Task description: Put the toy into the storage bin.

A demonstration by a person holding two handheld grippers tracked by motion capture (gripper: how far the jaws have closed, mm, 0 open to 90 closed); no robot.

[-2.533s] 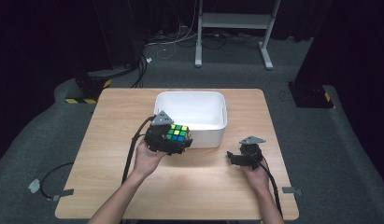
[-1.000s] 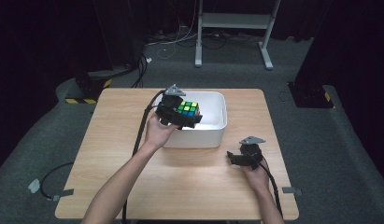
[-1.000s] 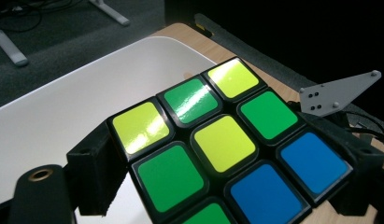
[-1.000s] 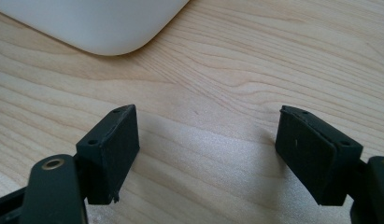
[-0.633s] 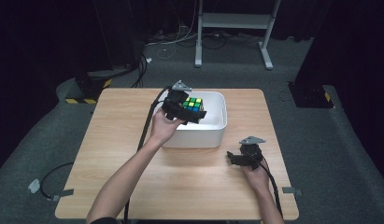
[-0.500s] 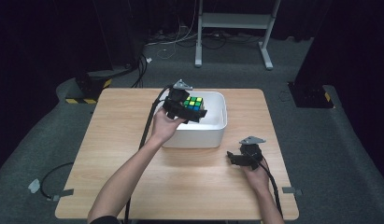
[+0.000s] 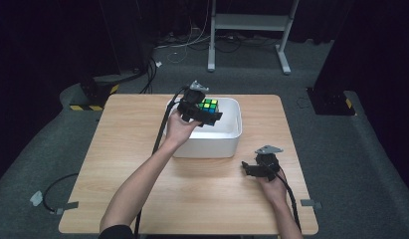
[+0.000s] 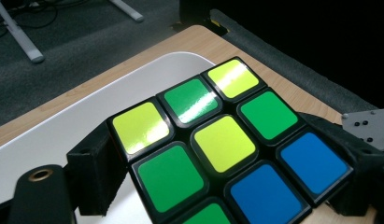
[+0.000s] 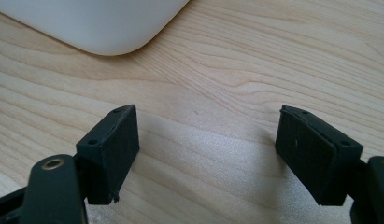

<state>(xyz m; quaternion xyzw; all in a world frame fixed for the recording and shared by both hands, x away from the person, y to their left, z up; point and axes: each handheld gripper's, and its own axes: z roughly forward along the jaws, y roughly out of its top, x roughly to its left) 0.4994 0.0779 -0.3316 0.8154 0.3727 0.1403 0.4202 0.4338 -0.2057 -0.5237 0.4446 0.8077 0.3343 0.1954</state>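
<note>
- Left gripper: clamped on Rubik's cube, held directly above white bin; straight down for the drop.
- Right gripper: jaws apart, empty, resting on desk, well clear of the bin.

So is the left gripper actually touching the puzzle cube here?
Touching. The left gripper view shows the left gripper with both jaws pressed against opposite sides of the puzzle cube.

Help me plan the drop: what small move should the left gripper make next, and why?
Probably lower it a little, then open. The left gripper is shut on the puzzle cube, held above the white bin and over its opening, so a short descent would soften the release. The right gripper rests open on the table.
</note>
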